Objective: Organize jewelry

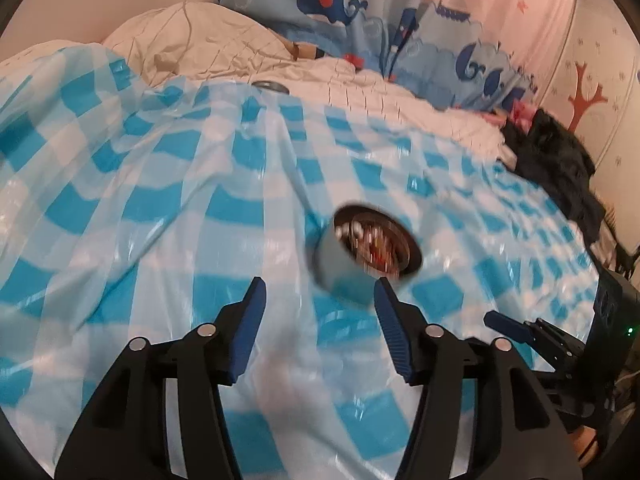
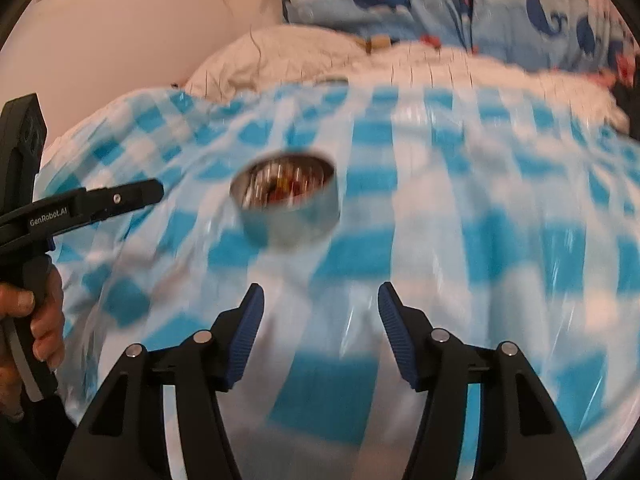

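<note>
A: Where is the round tin (image 1: 362,254) with the jewelry (image 1: 374,246) to be found now?

B: It is seen on the bed, on the blue-and-white checked plastic sheet (image 1: 160,208), just ahead of the left gripper (image 1: 318,294) and slightly to its right side. In the right wrist view the same tin is placed ahead of the right gripper (image 2: 320,300) and to the left of it.

A: Is anything held by the grippers?

B: No. Both grippers are seen with the jaws apart, and nothing is between the pads. Only the sheet is visible in the gap.

A: How is the tin oriented?

B: It is stood upright, with the open mouth turned upward. It is a low cylinder, so no long axis across the bed can be named; its axis is judged to be vertical. The beads inside are blurred, and single pieces cannot be told.

A: What could go wrong from here?

B: The sheet is glossy and wrinkled and is laid over soft bedding, so the tin could be pushed or tipped if it is touched by one finger only, and the jewelry would be spilled. Both pictures are blurred, so the position of the rim is not read exactly. A lid-like round thing (image 1: 271,87) is seen far behind, at the edge of the sheet; it is well apart from the tin, and what it is cannot be told.
</note>
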Demonstrator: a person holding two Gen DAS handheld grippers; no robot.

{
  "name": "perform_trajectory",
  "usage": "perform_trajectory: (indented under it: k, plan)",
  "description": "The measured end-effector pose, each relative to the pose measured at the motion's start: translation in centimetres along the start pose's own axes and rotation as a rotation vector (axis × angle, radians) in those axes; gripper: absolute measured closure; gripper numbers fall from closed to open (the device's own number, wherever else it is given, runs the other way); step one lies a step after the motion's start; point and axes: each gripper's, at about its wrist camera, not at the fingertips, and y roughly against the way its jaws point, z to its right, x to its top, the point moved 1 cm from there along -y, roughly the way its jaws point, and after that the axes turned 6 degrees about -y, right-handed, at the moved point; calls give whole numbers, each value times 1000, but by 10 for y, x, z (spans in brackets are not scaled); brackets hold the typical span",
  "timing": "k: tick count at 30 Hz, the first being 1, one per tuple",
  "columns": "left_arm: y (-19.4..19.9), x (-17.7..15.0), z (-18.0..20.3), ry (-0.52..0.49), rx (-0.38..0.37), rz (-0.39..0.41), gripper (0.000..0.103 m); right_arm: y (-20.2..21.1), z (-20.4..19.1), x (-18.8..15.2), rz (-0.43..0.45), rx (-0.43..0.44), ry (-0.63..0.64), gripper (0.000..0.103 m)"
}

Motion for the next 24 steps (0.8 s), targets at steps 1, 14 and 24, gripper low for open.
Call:
perform_trajectory:
  k: [1,14,24]
  plan:
    - [-1,-4,5,-18,11,-11,47,0,-2,-3,2,1,-2,43]
    - [-9,-21,5,-30,146,-9,22,-14,-10,0,60,-44,-22,24]
    - [-16,-19,10,-55,192,-12,14,-15,-7,2,64,-60,-36,17]
